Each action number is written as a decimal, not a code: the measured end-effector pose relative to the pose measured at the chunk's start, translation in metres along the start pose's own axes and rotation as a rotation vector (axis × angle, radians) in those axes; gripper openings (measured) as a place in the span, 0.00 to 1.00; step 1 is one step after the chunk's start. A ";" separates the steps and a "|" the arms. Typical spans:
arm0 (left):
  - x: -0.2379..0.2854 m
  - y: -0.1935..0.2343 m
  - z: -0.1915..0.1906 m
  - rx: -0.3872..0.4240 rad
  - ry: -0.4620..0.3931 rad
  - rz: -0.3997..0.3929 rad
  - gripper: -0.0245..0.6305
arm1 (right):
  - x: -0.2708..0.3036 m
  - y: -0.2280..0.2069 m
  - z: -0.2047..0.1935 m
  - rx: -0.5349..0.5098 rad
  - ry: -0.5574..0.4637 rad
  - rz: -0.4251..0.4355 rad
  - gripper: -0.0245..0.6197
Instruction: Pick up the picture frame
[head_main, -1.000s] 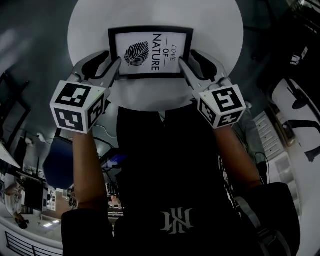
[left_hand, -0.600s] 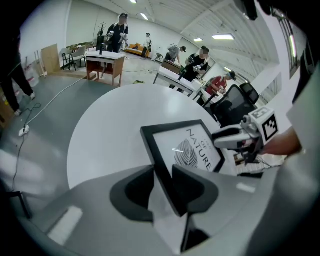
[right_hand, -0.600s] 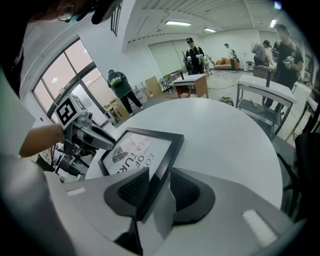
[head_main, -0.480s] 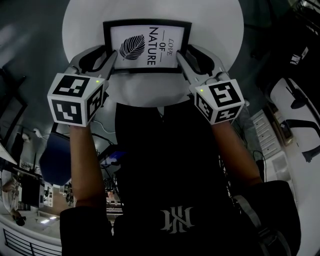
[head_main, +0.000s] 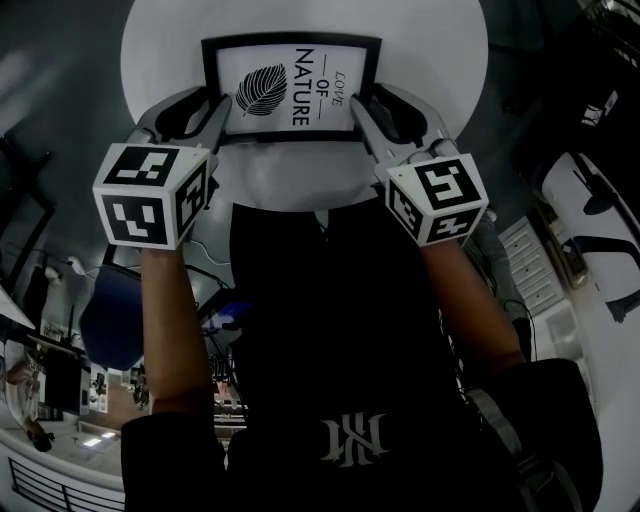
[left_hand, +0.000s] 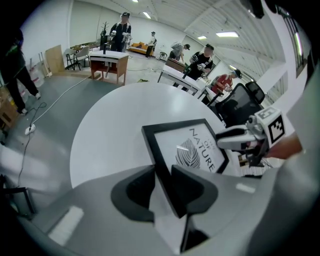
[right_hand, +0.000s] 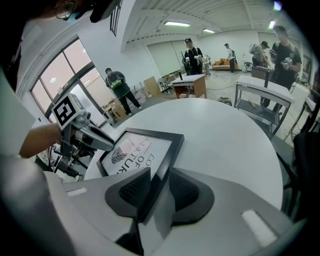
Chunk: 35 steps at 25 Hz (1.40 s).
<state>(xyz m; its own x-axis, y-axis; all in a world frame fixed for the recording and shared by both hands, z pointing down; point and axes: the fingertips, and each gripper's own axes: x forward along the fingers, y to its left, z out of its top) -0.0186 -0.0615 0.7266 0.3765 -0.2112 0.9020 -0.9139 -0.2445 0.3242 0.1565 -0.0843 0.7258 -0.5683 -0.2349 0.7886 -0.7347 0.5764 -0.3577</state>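
Note:
The black picture frame (head_main: 290, 90), with a leaf print and the words "LOVE OF NATURE", sits near the front of the round white table (head_main: 440, 60). My left gripper (head_main: 205, 115) has the frame's left edge between its jaws, which have just been closing. In the left gripper view both pads meet that edge of the frame (left_hand: 192, 150), gripper (left_hand: 162, 185). My right gripper (head_main: 380, 108) has also been closing its jaws, on the frame's right edge. In the right gripper view the frame (right_hand: 142, 150) is pinched between the pads, gripper (right_hand: 159, 187).
The table's front rim lies just behind both grippers, against the person's dark shirt (head_main: 330, 330). Several people stand at desks (left_hand: 107, 62) far behind the table. An office chair (head_main: 600, 220) is on the right.
Both grippers' jaws have narrowed around the frame's side edges. In the head view the frame and grippers sit slightly higher in the picture than a second ago.

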 end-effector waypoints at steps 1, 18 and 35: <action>0.000 0.000 0.000 0.001 0.001 0.007 0.20 | 0.000 0.000 0.000 0.001 -0.001 -0.001 0.22; -0.011 -0.001 0.004 -0.044 -0.084 0.023 0.18 | -0.009 0.004 0.009 0.003 -0.042 -0.025 0.19; -0.097 -0.013 0.075 -0.003 -0.257 0.072 0.17 | -0.072 0.015 0.107 -0.092 -0.208 -0.085 0.15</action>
<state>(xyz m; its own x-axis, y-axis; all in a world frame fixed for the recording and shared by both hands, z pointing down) -0.0322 -0.1091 0.6132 0.3367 -0.4615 0.8208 -0.9399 -0.2171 0.2635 0.1469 -0.1428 0.6096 -0.5769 -0.4364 0.6905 -0.7518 0.6142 -0.2399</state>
